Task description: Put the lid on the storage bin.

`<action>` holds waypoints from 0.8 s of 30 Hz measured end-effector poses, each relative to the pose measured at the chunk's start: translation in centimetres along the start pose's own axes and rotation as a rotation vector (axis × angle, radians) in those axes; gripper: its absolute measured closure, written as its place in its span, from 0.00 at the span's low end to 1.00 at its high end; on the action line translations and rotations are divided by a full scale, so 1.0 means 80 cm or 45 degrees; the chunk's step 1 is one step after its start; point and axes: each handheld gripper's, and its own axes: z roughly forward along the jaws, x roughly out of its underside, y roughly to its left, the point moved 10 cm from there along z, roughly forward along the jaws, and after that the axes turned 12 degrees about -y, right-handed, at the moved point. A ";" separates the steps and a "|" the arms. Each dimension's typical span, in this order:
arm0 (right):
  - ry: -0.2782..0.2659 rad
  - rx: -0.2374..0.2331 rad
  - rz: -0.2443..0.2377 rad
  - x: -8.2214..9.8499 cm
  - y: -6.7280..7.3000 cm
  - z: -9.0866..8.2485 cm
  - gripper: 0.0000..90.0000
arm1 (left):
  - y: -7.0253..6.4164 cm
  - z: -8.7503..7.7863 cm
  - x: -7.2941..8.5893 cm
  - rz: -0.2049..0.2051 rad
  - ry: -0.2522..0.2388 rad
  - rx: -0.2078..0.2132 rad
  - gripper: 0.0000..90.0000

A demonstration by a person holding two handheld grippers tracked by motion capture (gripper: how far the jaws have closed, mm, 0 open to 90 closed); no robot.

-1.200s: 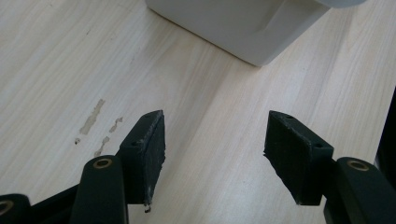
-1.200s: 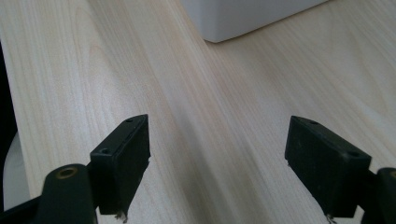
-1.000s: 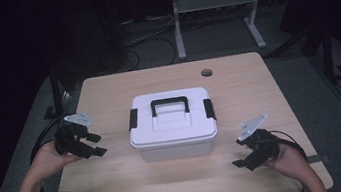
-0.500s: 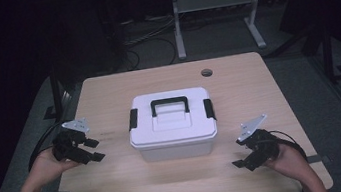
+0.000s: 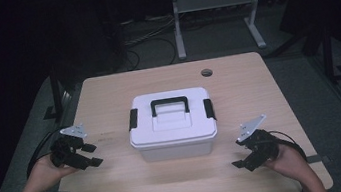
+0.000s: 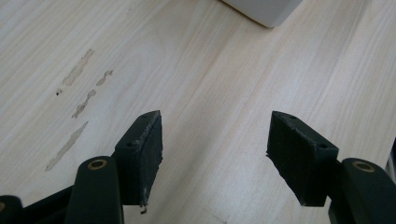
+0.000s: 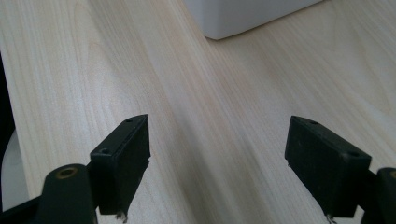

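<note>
A white plastic storage box with a black carry handle and black side latches (image 5: 172,124) sits shut near the middle of the light wooden table (image 5: 121,189). Everything else is placed from this box.

The left tool (image 5: 92,155) hovers just above the table to the left of the box, near its front left corner but apart from it, held in the person's left hand (image 5: 47,169). Its jaws stand wide apart and have just been opening a little further, with nothing between them but bare wood. In the left gripper view a corner of the box (image 6: 264,10) shows at the top edge, and pale scuff marks (image 6: 77,105) streak the wood on the left.

The right tool (image 5: 242,159) is to the right of the box and nearer the person, off its front right corner, also clear of it. Its jaws are spread wide and empty over the wood.

A small dark round hole (image 5: 206,72) lies in the table beyond the box, towards the far right.
</note>
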 end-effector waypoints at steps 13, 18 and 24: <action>0.001 0.000 -0.005 0.000 0.001 0.001 0.24 | -0.002 0.001 0.020 -0.030 -0.013 -0.025 0.37; 0.000 0.003 -0.010 0.000 0.001 0.001 0.24 | -0.002 0.002 0.026 -0.030 -0.006 -0.031 0.35; 0.008 -0.001 -0.002 0.004 0.002 0.003 0.24 | -0.005 0.003 0.033 -0.044 -0.023 -0.036 0.34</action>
